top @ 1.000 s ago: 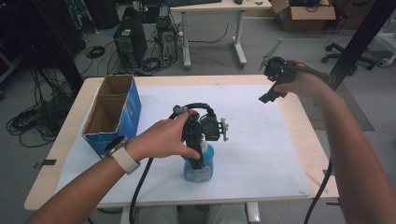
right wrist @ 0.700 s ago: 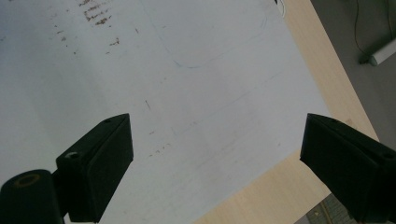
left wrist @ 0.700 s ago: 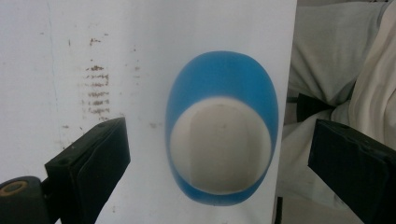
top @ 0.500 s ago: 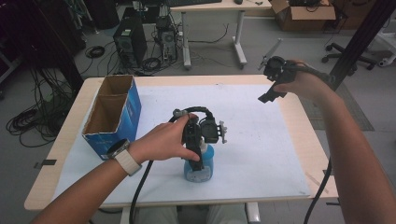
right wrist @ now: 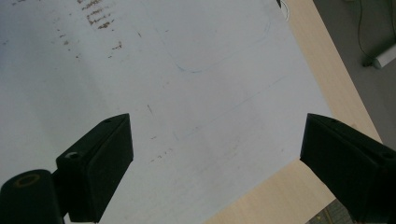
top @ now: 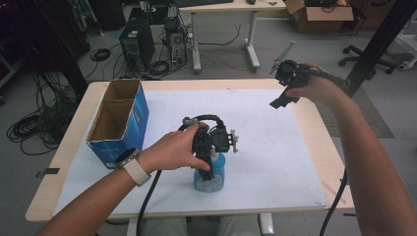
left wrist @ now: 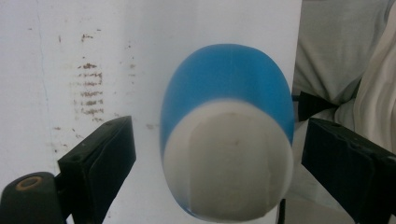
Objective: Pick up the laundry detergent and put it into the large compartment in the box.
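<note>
A blue bottle point(top: 210, 181) with a rounded white top point(left wrist: 229, 158) stands on the white sheet near the table's front edge. My left gripper point(top: 209, 168) points down over it, open. In the left gripper view its jaws point(left wrist: 222, 140) stand on either side of the bottle with a gap on both sides. My right gripper point(top: 281, 89) is held in the air over the far right of the table, open and holding nothing. In the right gripper view its jaws point(right wrist: 215, 140) frame bare white sheet and the wooden table edge point(right wrist: 280, 196).
An open blue cardboard box point(top: 118, 123) with two compartments stands at the left of the table. A white sheet point(top: 265, 142) with faint brown marks covers most of the wooden tabletop point(top: 314, 128). Black cables trail from both grippers over the front edge.
</note>
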`<state>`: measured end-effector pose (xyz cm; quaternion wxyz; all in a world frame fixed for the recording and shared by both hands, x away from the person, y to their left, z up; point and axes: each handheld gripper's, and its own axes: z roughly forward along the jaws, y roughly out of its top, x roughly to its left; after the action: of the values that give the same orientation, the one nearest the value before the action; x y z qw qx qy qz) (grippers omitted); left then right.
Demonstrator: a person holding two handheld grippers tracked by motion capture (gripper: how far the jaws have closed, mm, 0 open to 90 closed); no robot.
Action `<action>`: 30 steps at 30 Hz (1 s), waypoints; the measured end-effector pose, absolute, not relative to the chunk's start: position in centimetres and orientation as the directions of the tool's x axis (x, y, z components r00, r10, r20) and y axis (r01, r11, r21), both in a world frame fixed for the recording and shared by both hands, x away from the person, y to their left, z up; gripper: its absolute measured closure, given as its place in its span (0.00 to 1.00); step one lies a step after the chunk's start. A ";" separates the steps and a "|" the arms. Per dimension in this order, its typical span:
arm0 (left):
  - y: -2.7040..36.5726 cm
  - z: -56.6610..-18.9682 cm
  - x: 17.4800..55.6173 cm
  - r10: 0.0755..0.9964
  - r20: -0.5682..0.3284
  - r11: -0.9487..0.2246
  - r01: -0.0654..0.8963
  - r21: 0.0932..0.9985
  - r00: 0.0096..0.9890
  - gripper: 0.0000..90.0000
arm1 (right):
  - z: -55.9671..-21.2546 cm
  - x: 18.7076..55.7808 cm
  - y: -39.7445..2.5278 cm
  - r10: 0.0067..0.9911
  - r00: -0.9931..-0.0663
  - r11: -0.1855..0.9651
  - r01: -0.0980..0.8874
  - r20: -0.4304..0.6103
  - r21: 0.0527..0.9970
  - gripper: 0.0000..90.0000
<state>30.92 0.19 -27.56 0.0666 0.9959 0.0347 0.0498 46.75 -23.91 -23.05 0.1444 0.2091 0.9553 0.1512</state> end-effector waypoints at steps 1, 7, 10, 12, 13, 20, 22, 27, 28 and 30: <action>0.2 -27.6 30.9 0.074 0.093 -0.989 0.061 0.134 0.993 0.12 | -23.0 46.7 -23.9 0.442 -0.871 0.867 0.355 -0.212 0.348 0.10; 0.1 -27.8 31.0 0.072 0.088 -0.989 0.060 0.137 0.993 0.16 | -22.9 46.7 -24.0 0.446 -0.869 0.866 0.359 -0.213 0.348 0.10; 0.1 -27.9 31.1 0.071 0.086 -0.989 0.059 0.134 0.994 0.20 | -22.9 46.7 -24.1 0.447 -0.868 0.865 0.359 -0.214 0.350 0.10; 0.1 -27.9 31.2 0.074 0.072 -0.989 0.063 0.136 0.995 0.22 | -22.8 46.7 -24.1 0.449 -0.868 0.864 0.360 -0.214 0.351 0.10; 0.1 -27.9 31.2 0.069 0.080 -0.989 0.058 0.138 0.994 0.22 | -22.8 46.7 -24.1 0.448 -0.868 0.863 0.359 -0.213 0.355 0.10; 0.2 -28.0 31.2 0.072 0.072 -0.989 0.062 0.134 0.995 0.24 | -22.8 46.9 -23.9 0.444 -0.870 0.866 0.356 -0.214 0.350 0.10; 0.2 -28.0 31.2 0.072 0.070 -0.989 0.062 0.133 0.995 0.25 | -22.8 46.9 -23.9 0.445 -0.870 0.866 0.356 -0.213 0.352 0.10; 0.2 -28.0 31.2 0.073 0.062 -0.989 0.064 0.132 0.995 0.30 | -22.8 46.9 -23.9 0.443 -0.870 0.867 0.355 -0.215 0.350 0.10; 0.2 -28.0 31.2 0.074 0.061 -0.989 0.065 0.133 0.995 0.31 | -22.8 46.9 -23.9 0.444 -0.870 0.867 0.356 -0.215 0.350 0.10; 0.2 -27.9 31.2 0.071 0.061 -0.989 0.062 0.132 0.996 0.31 | -22.8 46.9 -23.9 0.445 -0.870 0.866 0.356 -0.215 0.351 0.10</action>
<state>31.24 0.24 -27.94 0.0651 0.9968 0.0334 0.0328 46.87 -23.91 -22.83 0.1457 0.2097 0.9548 0.1519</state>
